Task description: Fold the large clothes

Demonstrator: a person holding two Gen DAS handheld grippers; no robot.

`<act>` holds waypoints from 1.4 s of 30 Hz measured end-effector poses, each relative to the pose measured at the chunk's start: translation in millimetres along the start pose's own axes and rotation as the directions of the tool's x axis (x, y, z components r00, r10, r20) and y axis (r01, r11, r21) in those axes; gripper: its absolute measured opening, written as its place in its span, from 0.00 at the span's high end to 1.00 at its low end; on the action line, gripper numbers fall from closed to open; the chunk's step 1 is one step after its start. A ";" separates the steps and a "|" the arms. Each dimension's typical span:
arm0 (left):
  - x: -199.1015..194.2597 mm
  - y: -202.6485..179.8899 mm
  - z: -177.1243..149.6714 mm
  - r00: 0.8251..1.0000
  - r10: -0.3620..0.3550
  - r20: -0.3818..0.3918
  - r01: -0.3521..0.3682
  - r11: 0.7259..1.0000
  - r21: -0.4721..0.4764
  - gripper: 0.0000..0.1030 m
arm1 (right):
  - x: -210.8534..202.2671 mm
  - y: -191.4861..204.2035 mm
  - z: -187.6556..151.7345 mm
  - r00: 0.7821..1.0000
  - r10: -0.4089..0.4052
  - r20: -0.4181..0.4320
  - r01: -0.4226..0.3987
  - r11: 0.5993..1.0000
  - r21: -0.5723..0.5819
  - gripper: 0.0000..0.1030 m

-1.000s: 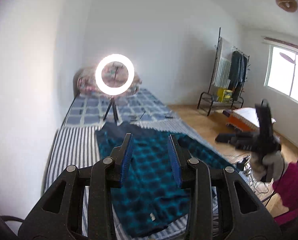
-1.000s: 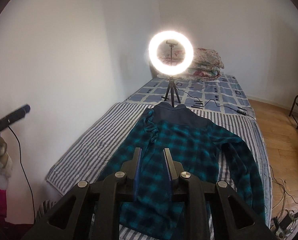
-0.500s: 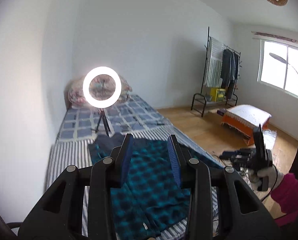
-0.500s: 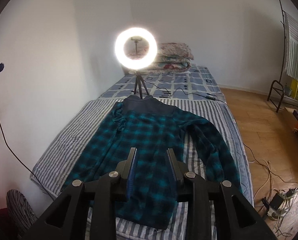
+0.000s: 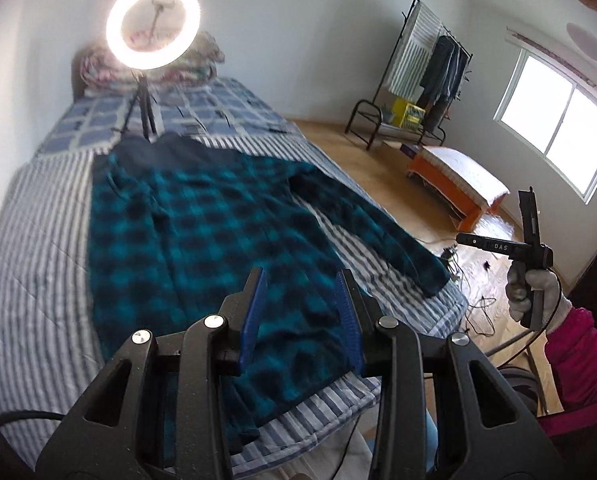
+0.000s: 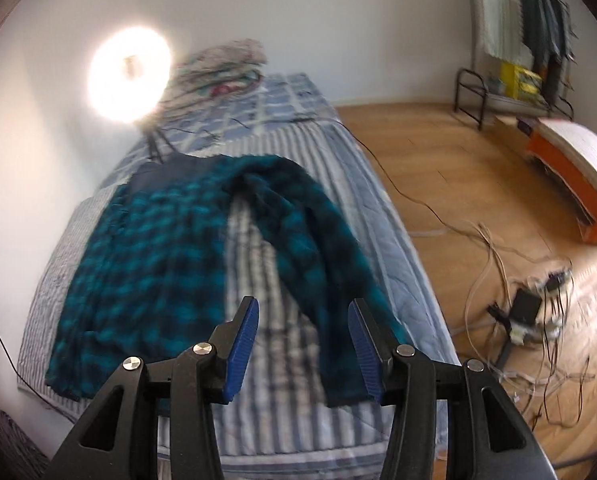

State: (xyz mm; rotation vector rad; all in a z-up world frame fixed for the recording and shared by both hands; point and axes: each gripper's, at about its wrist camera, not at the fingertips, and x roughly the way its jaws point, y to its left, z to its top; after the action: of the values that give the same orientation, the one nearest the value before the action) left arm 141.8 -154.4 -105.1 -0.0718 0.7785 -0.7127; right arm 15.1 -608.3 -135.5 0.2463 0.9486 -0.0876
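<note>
Left gripper (image 5: pixel 301 280) and right gripper (image 6: pixel 303 312), jaws apart and empty, poised above the near end of the bed (image 5: pixel 34 280). The shirt (image 5: pixel 202 248) lies flat and face-up along the striped cover, collar toward the ring light (image 5: pixel 153 24), one sleeve (image 6: pixel 318 240) spread toward the floor side, apparently laid out for a first fold.

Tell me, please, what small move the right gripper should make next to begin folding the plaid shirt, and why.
Probably lower the right gripper onto the cuff of the outstretched sleeve and close on it. Both grippers are open and hold nothing, the plaid shirt lies flat on the striped bed cover, and that cuff sits just ahead of the right fingertips, so folding the sleeve inward seems the natural start.
</note>
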 end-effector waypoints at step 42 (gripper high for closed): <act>91.2 -15.8 -26.4 0.978 -0.017 -0.209 0.033 0.997 0.072 0.65 | 87.6 -152.6 -84.8 0.997 0.076 0.024 -0.078 0.859 0.505 0.61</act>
State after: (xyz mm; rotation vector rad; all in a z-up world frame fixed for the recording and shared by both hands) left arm 160.4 -217.3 -175.6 0.0624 0.9519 -0.7811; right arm -28.9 -732.2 -280.0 0.7728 0.8985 -0.2659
